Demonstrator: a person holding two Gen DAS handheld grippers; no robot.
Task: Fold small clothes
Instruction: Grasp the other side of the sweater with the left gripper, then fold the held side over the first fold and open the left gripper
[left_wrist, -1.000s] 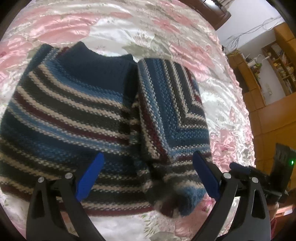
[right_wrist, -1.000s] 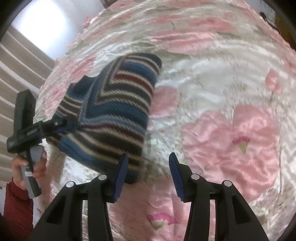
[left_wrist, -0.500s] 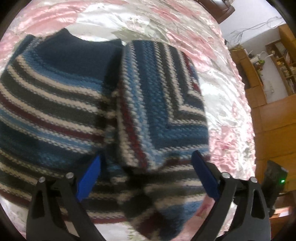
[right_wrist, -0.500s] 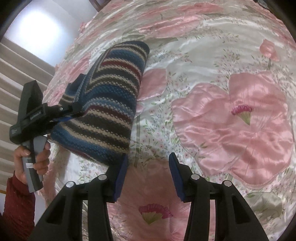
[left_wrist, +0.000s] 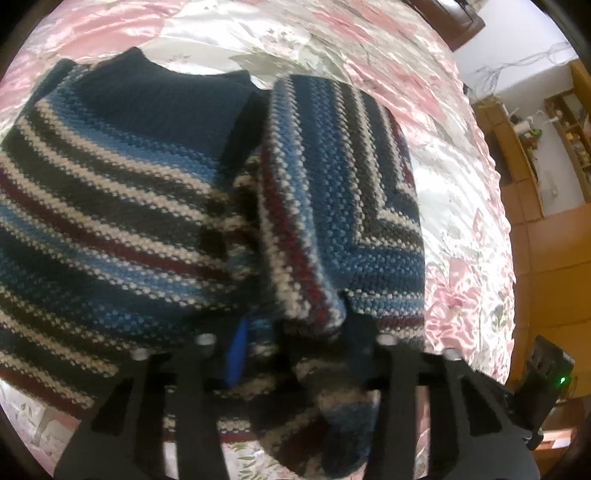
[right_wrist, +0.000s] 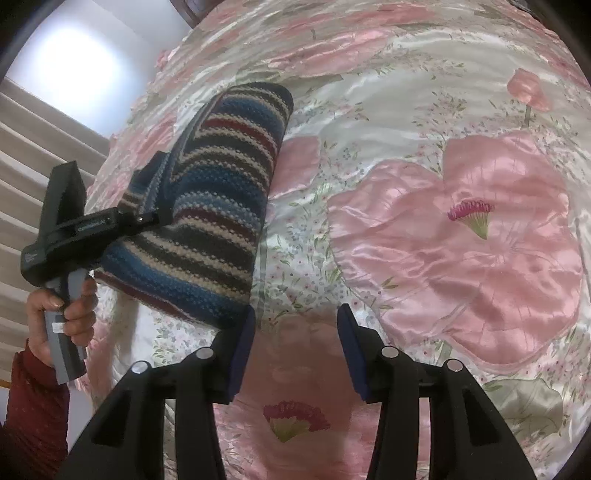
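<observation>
A small knitted sweater (left_wrist: 129, 184) with blue, white, dark and maroon stripes lies on the bed, one side folded over onto its body. My left gripper (left_wrist: 295, 332) is shut on the sweater at the lower edge of that folded part, and fabric bunches between its blue pads (left_wrist: 236, 347). The right wrist view shows the left gripper (right_wrist: 147, 218) holding the sweater (right_wrist: 221, 221) up off the bedspread on one side. My right gripper (right_wrist: 295, 332) is open just right of the sweater's lower corner, with only bedspread between its fingers.
A pink floral satin bedspread (right_wrist: 461, 240) covers the whole bed. A hand in a red sleeve (right_wrist: 62, 306) holds the left gripper's handle. Wooden cabinets and shelves (left_wrist: 546, 229) stand beyond the bed's far side. The right tool's black body (left_wrist: 546, 373) shows at the lower right.
The left gripper's fingers have moved in from wide open and shut on the folded edge of the sweater. The sweater's side has risen from the bed. The right gripper stays open.
</observation>
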